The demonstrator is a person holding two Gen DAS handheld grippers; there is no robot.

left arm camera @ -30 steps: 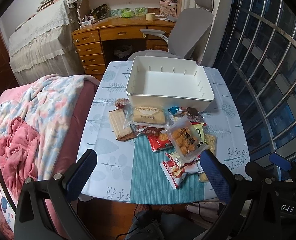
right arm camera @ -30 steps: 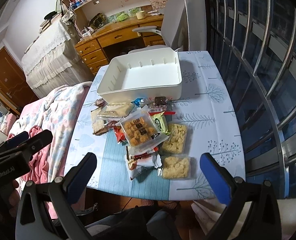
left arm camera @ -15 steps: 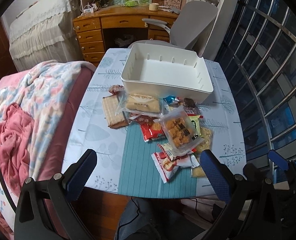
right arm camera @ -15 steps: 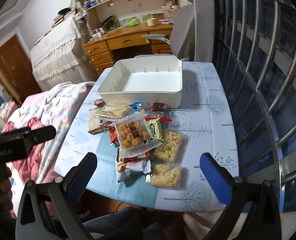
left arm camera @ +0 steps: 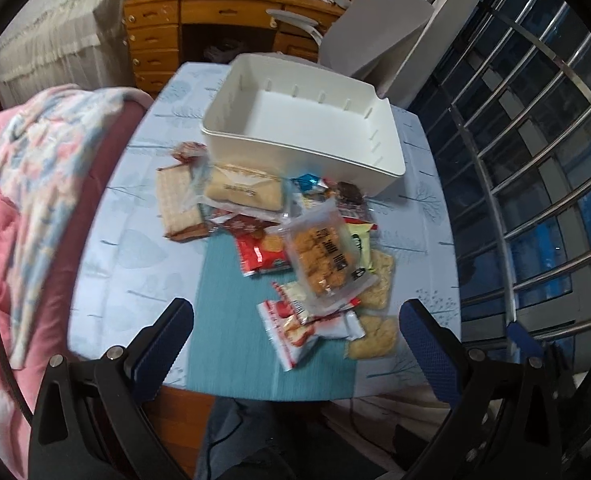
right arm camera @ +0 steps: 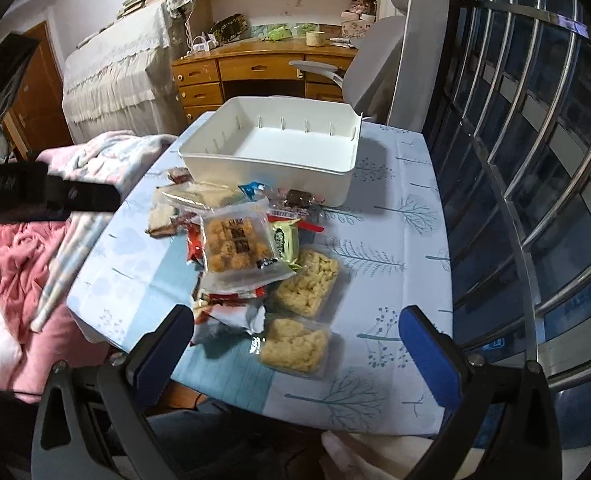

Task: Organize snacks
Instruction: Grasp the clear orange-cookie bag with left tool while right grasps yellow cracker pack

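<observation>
**Snacks piled on worktop, bin holds none, both tools apart**

Snacks [left arm camera: 295, 240] sit in a loose heap on the worktop [left arm camera: 135, 248], just in front of the white bin [left arm camera: 375, 160]. The bin's inside shows only bare white floor. The back row of the heap touches or nearly touches the bin's front wall.

What we see in the pile:
- clear pack of golden fried bites [right arm camera: 235, 244] on top, middle of heap
- red pack [left arm camera: 261, 256] under it to the left
- red-and-white pack [left arm camera: 303, 324] at the near edge
- two clear trays of pale crumbly pieces [right arm camera: 297, 344] on the right side, one behind the other
- cracker sleeve [left arm camera: 177, 204] at the far left, pale biscuit pack [left arm camera: 243, 192] beside it
- green pack [right arm camera: 285, 240] partly buried under the fried bites

Left tool [left arm camera: 297, 348]: fingers wide apart, holding nothing, above the near worktop edge. Left view is motion-blurred.

Right tool [right arm camera: 297, 350]: fingers wide apart, holding nothing, over the near crumbly tray but not touching it.

Pink blanket [left arm camera: 23, 184] lies off the left side of the worktop.
</observation>
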